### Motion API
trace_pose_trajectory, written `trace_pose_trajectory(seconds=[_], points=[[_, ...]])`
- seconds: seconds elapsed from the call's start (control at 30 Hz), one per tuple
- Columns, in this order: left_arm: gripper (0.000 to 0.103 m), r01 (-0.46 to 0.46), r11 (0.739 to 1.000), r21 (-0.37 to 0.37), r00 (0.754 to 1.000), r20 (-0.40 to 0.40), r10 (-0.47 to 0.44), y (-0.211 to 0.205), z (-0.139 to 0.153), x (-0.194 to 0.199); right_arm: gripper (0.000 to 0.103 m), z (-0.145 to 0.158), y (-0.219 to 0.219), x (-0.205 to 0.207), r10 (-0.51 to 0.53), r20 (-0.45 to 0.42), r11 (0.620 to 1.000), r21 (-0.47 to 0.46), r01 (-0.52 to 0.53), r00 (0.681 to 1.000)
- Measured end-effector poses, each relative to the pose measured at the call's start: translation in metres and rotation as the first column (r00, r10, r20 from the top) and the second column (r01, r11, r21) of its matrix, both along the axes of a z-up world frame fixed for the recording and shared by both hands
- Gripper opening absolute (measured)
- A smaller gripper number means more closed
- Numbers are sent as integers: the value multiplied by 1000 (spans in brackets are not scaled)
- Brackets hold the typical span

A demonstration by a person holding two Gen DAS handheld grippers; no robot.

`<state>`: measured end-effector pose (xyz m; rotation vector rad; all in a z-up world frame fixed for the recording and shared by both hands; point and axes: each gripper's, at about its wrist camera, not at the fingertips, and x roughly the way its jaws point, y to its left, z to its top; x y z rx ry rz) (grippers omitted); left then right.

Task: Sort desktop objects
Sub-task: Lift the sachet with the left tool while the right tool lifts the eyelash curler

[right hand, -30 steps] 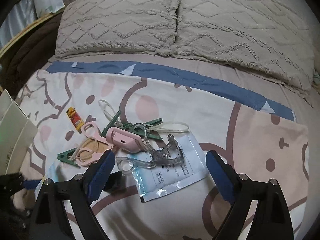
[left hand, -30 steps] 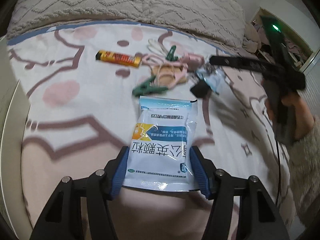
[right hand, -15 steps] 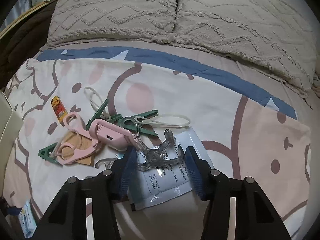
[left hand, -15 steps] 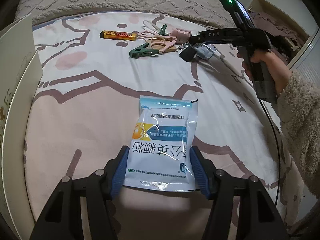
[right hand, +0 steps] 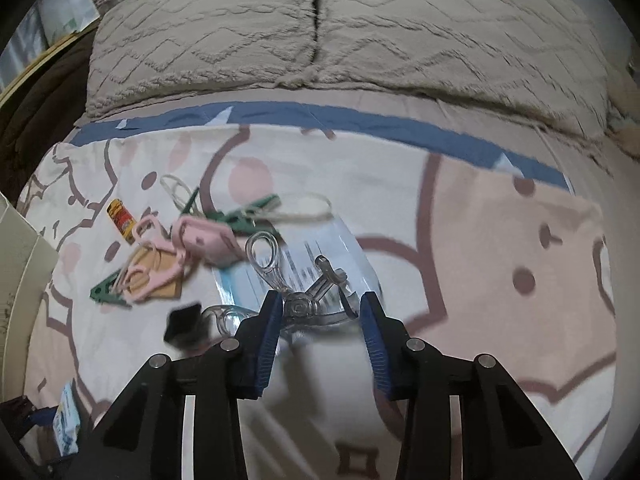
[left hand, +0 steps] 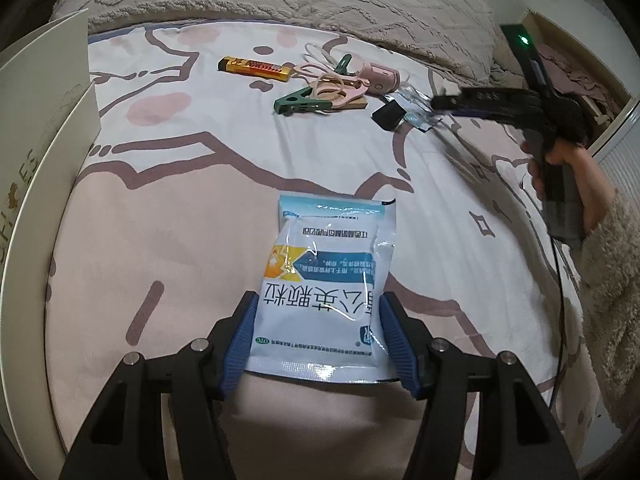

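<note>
My left gripper [left hand: 318,300] is shut on the lower end of a white and blue medicine sachet [left hand: 328,264] that lies out over the bedsheet. In the right wrist view a clear plastic clip [right hand: 308,304] sits between the blue pads of my right gripper [right hand: 320,300]. The jaws are closing on it and it stays sharp while the bed behind blurs. Beneath the clip lies a flat blue and white packet [right hand: 340,248]. From the left wrist view the right gripper [left hand: 440,102] reaches into the pile, held by a hand in a fluffy sleeve.
The pile holds a yellow and red bar [left hand: 254,69], green pegs [left hand: 298,102], pink clips [left hand: 340,90], a pink case [left hand: 378,80] and a small black block [left hand: 388,114]. White cardboard [left hand: 48,128] stands at the left. Quilted pillows [right hand: 320,32] line the back.
The right jaws have narrowed from wide apart to tight around the clear clip. The left gripper drew back from the pile with the sachet, then stayed still.
</note>
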<state>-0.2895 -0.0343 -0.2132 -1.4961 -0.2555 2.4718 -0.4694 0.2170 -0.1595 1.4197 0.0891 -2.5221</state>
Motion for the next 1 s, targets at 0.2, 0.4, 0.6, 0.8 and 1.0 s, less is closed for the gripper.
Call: trace_pose_trajectory(seconds=[0.2, 0.4, 0.6, 0.8, 1.0], points=[[61, -3, 1000, -5, 1000, -4, 3, 1, 0, 13, 36, -12, 12, 40, -8, 73, 1000, -12, 9, 997], [61, -9, 1000, -14, 1000, -4, 9, 3, 0, 29, 36, -17, 16, 81, -5, 115, 999, -43, 10, 993], [61, -17, 1000, -22, 1000, -17, 16, 5, 0, 38, 39, -1, 20, 72, -55, 56, 998, -23, 56, 997], [66, -28, 999, -17, 999, -22, 28, 4, 0, 47, 92, 8, 16, 44, -111, 28, 989, -93, 113, 993], [72, -54, 997, -51, 998, -16, 53, 9, 1, 48, 91, -5, 7, 15, -189, 51, 976, -103, 193, 981]])
